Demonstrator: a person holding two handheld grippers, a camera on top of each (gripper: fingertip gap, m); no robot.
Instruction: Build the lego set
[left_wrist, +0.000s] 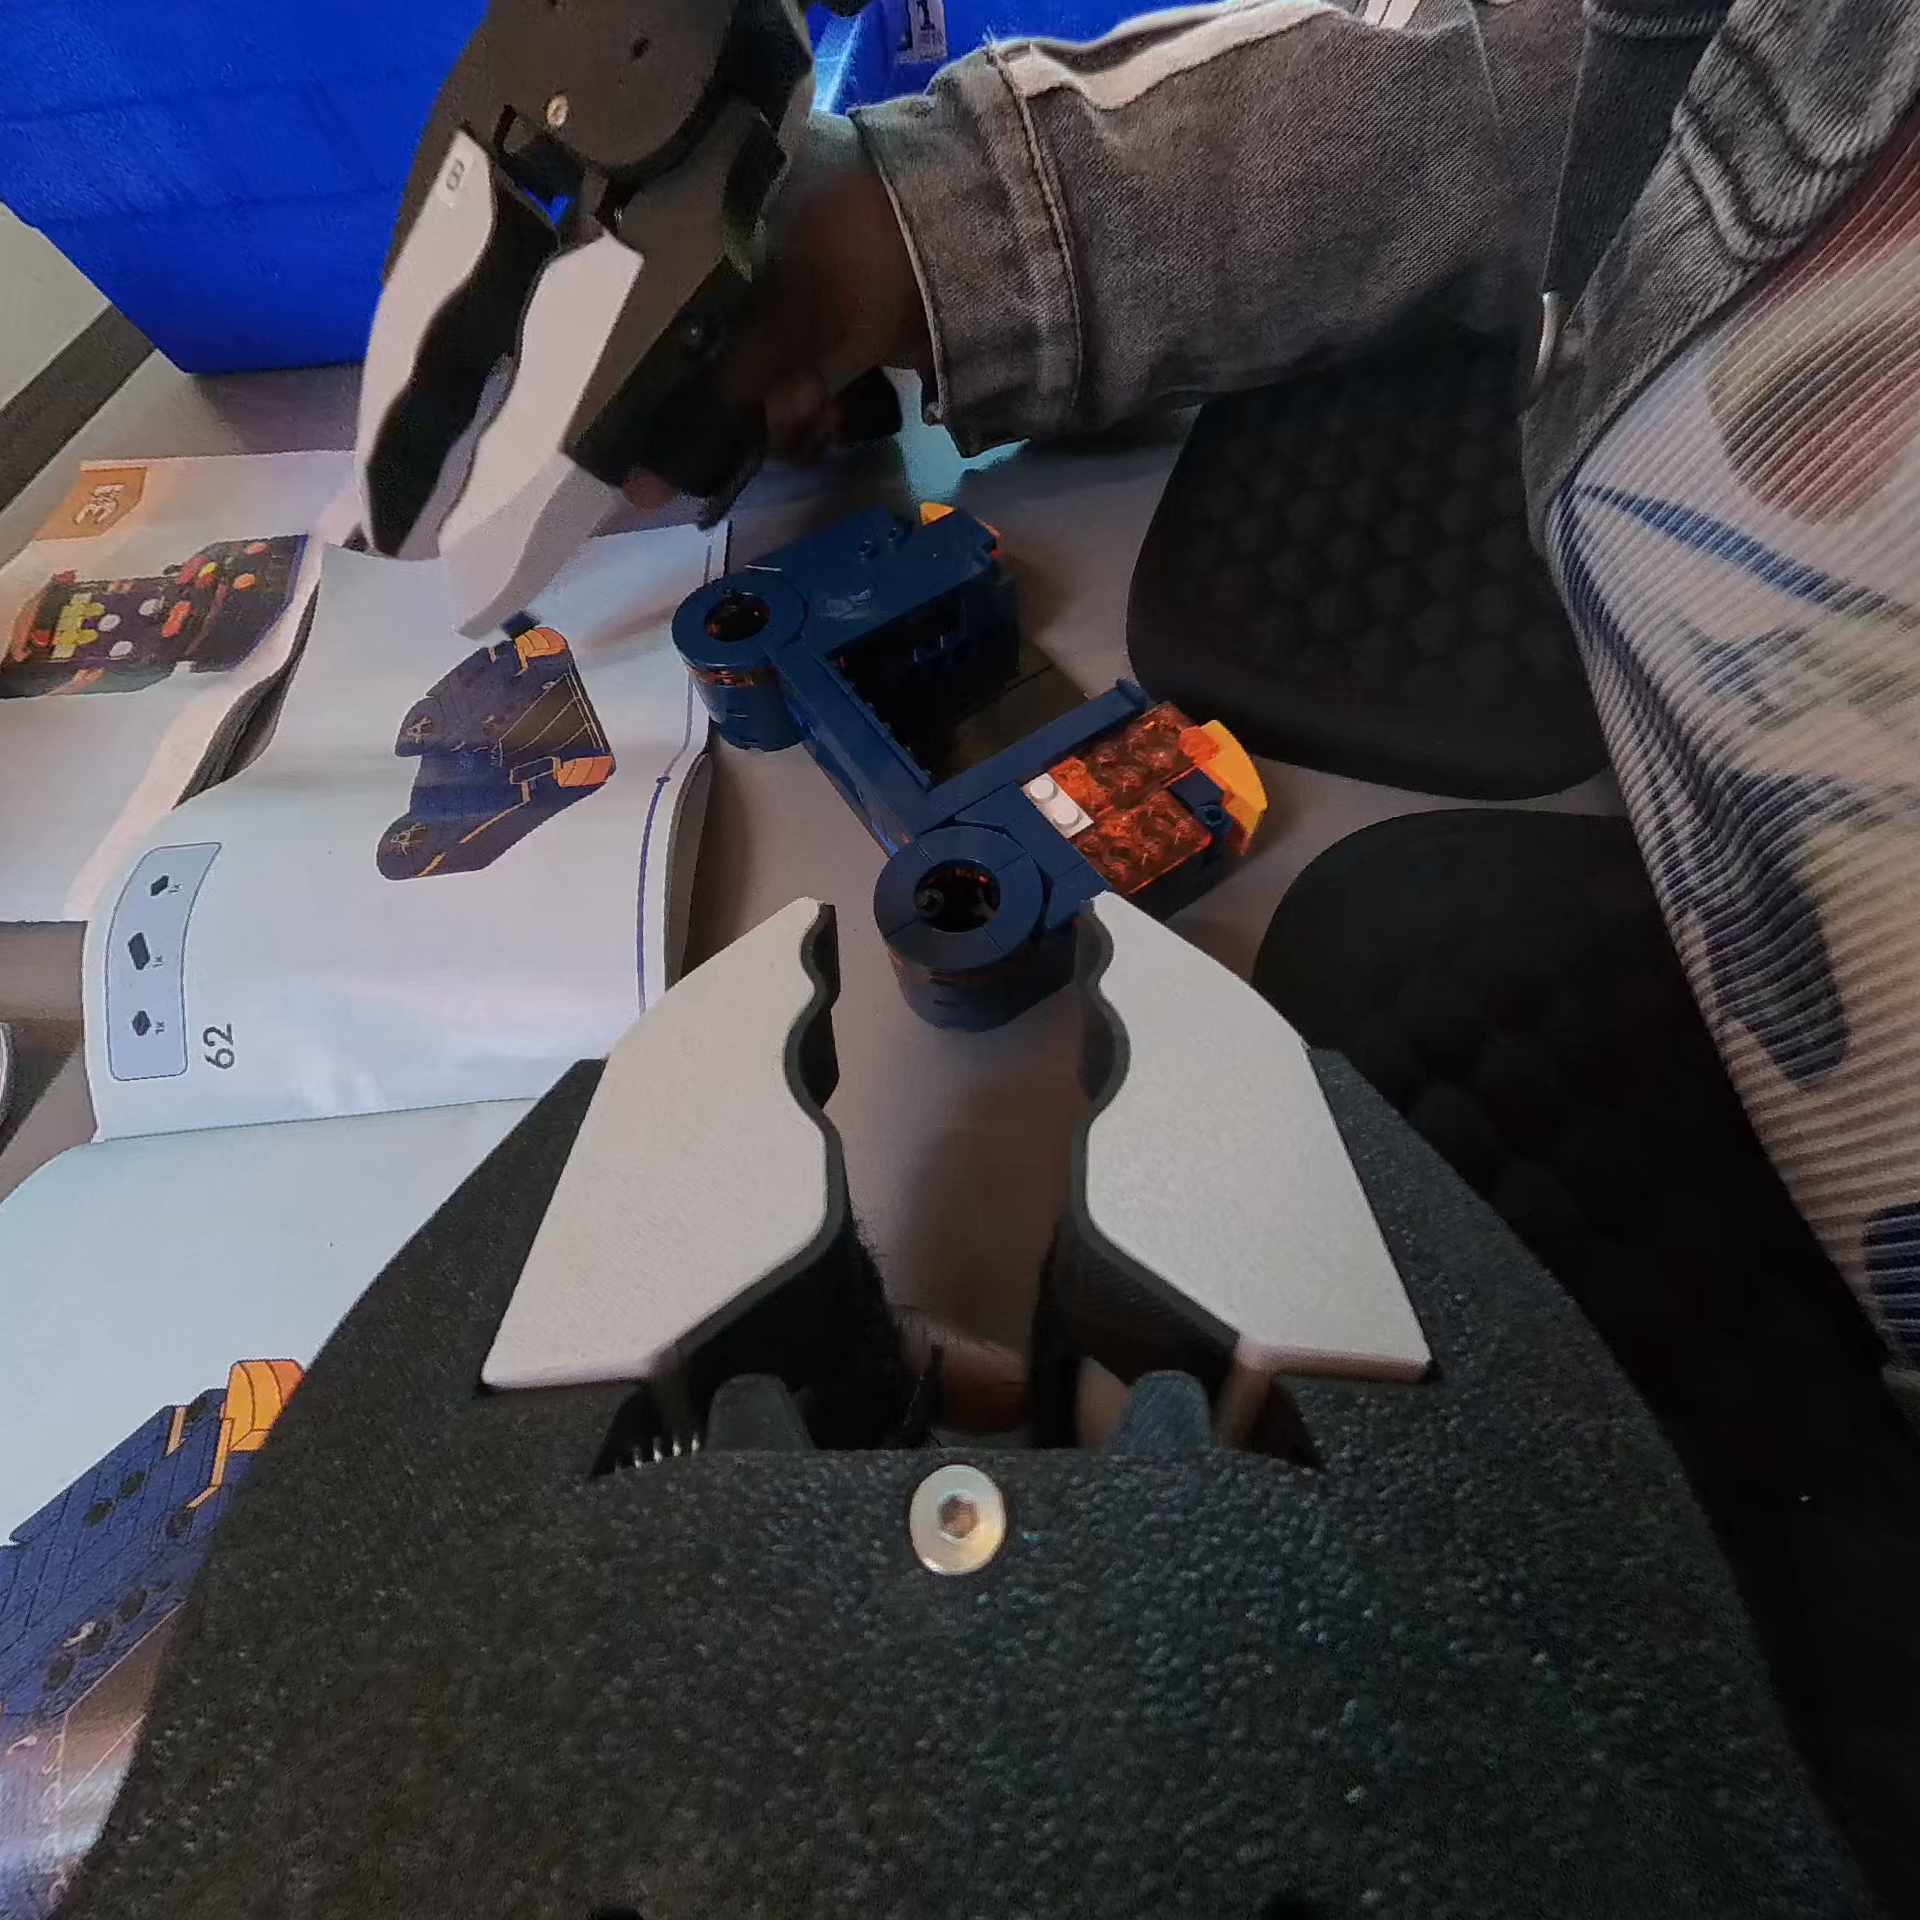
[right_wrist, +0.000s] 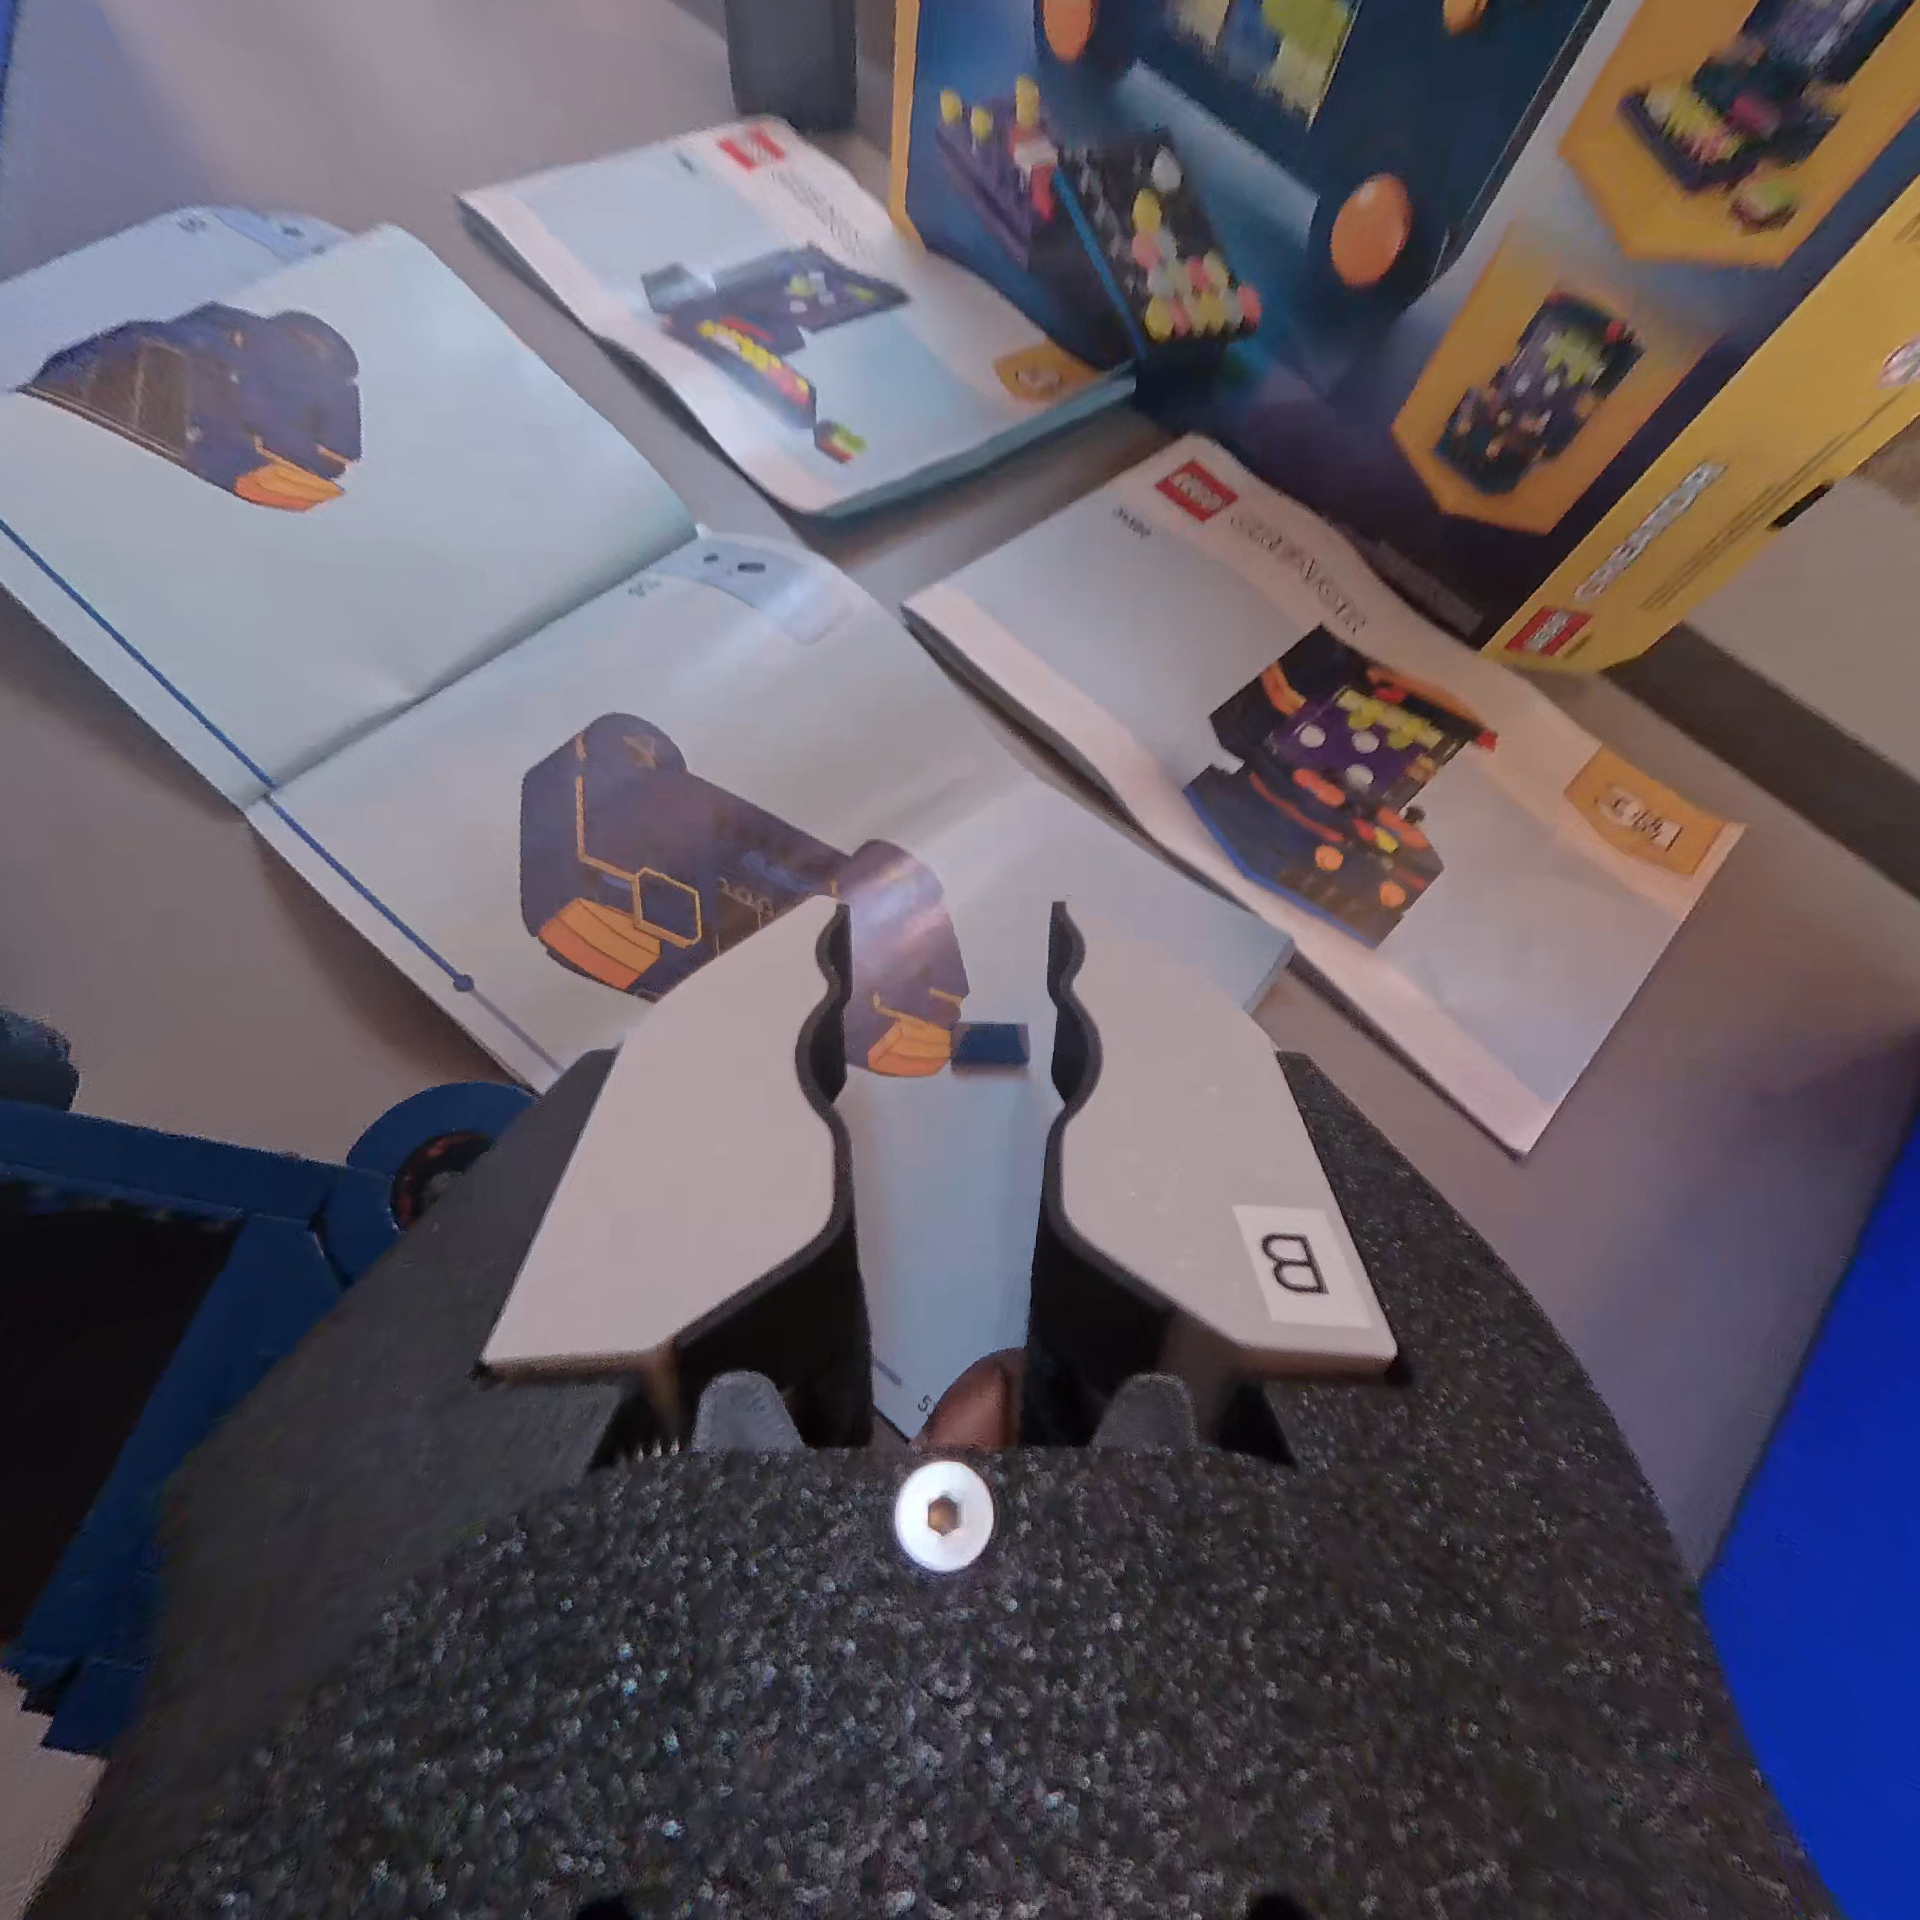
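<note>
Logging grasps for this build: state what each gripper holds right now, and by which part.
Nothing is held. The left gripper, jaws open, flanks a round corner post of the blue lego model. The right gripper hangs open over a small blue piece.

The dark blue lego model (left_wrist: 914, 717) lies on the grey table just ahead of the left tongs' tips, its nearest round turret (left_wrist: 961, 935) sitting in the gap between them, apart from the left finger and close against the right one. A second round turret (left_wrist: 738, 649) stands at the model's far end, below the right tongs. Between the two runs a long blue beam bordering a dark open hollow. A block of clear orange bricks (left_wrist: 1132, 800) with one small white plate caps the near right arm.

A small dark blue tile (right_wrist: 990, 1044) lies flat on the open instruction booklet (right_wrist: 436, 644), between the parted fingers of the right tongs, touching neither.
</note>
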